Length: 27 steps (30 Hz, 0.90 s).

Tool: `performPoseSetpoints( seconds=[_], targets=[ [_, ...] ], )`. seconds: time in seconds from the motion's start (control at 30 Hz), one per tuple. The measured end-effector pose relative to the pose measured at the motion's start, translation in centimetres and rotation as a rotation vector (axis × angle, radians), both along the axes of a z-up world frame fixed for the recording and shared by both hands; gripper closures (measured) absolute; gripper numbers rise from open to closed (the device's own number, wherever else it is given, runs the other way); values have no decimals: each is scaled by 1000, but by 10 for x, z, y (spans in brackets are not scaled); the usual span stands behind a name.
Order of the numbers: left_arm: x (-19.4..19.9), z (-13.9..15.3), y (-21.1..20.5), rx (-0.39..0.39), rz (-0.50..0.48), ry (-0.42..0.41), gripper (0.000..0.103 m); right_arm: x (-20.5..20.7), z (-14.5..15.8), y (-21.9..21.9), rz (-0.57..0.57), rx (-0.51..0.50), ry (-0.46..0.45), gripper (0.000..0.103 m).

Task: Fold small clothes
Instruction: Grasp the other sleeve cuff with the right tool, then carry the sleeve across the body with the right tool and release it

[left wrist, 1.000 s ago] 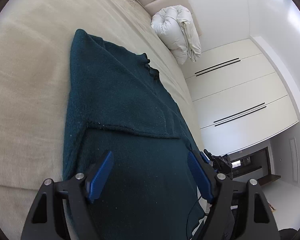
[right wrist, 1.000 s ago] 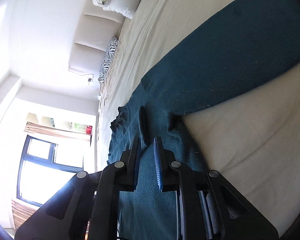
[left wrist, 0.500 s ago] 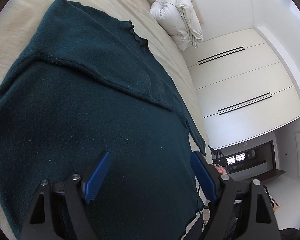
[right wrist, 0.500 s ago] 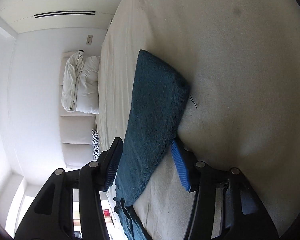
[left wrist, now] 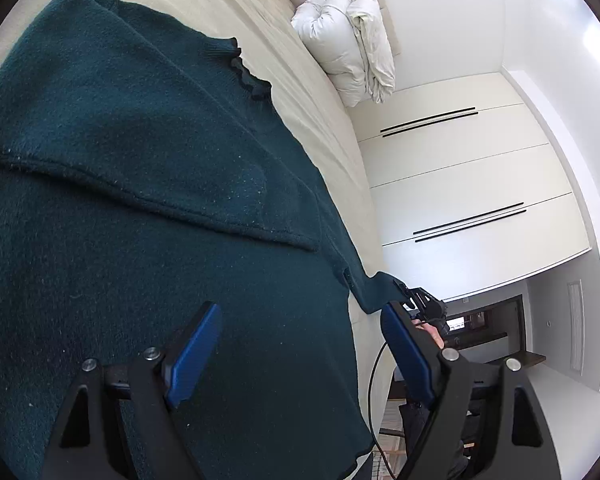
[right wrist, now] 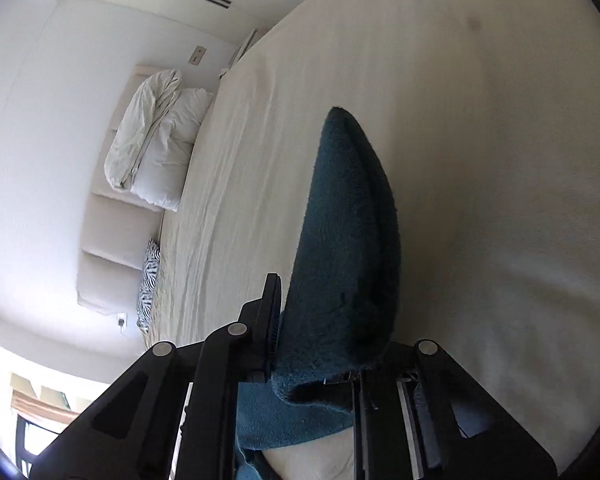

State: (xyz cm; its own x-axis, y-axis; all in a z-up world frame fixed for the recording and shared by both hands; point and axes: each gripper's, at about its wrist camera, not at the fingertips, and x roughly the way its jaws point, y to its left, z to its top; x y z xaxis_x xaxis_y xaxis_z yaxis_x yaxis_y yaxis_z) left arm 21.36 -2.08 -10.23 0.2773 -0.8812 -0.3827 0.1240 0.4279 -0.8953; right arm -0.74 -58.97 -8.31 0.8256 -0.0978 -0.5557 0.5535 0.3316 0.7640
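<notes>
A dark teal knit sweater lies flat on the beige bed, one sleeve folded across its body, ruffled collar toward the headboard. My left gripper is open and empty, hovering over the sweater's lower body. My right gripper is closed on the sweater's other sleeve, whose cuff sticks out past the fingers above the bed. The right gripper also shows in the left wrist view at the sleeve's end.
The beige bed sheet spreads around the sweater. A rolled white duvet and a zebra-print pillow lie by the headboard. White wardrobe doors stand beyond the bed's edge.
My right gripper left the sweater's body, went to the outstretched sleeve and closed on it. My left gripper moved over the sweater's body and stayed open.
</notes>
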Motion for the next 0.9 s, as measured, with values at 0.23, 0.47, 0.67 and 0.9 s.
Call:
performPoseSetpoints(
  seconds=[0.23, 0.47, 0.67, 0.9],
  targets=[
    [28, 1, -8, -138, 45, 35, 14, 126, 72, 252, 615, -692, 218, 95],
    [51, -6, -28, -255, 51, 107, 9, 150, 22, 403, 855, -1100, 385, 95],
    [72, -1, -58, -283, 10, 148, 5, 127, 10, 426, 831, -1184, 394, 95],
    [92, 1, -90, -194, -75, 169, 19, 122, 13, 444, 839, -1194, 358, 95]
  ],
)
